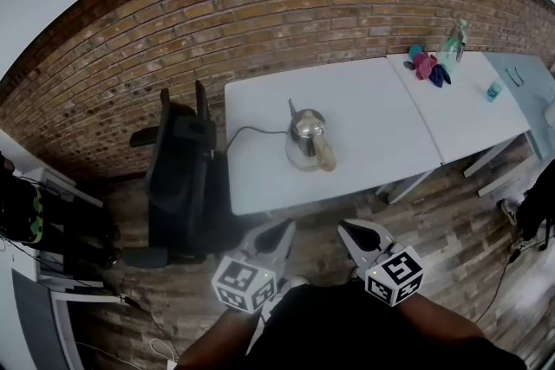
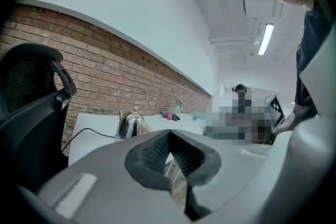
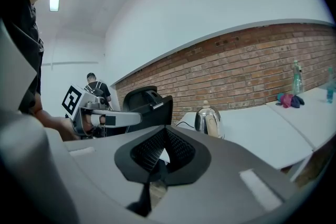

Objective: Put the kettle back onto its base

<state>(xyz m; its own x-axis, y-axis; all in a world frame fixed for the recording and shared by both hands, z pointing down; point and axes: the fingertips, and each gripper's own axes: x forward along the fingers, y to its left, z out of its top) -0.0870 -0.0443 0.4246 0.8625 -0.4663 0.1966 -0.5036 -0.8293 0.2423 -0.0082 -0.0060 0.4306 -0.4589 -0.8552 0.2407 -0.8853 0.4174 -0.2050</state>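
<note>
A shiny steel kettle [image 1: 308, 140] with a pale handle stands upright on the white table [image 1: 364, 113]. A black cord [image 1: 247, 131] runs from it to the table's left edge. I cannot make out a base under it. The kettle also shows far ahead in the left gripper view [image 2: 130, 124] and the right gripper view [image 3: 208, 120]. Both grippers hang over the wood floor, well short of the table. My left gripper [image 1: 282, 227] [image 2: 169, 134] and my right gripper [image 1: 347, 230] [image 3: 167, 131] have their jaws together and hold nothing.
A black office chair [image 1: 182, 178] stands against the table's left end. A second white table [image 1: 473, 113] adjoins on the right, carrying a bottle [image 1: 453, 43], coloured cloths [image 1: 427, 65] and a small blue cup [image 1: 493, 90]. A brick wall [image 1: 260, 22] runs behind.
</note>
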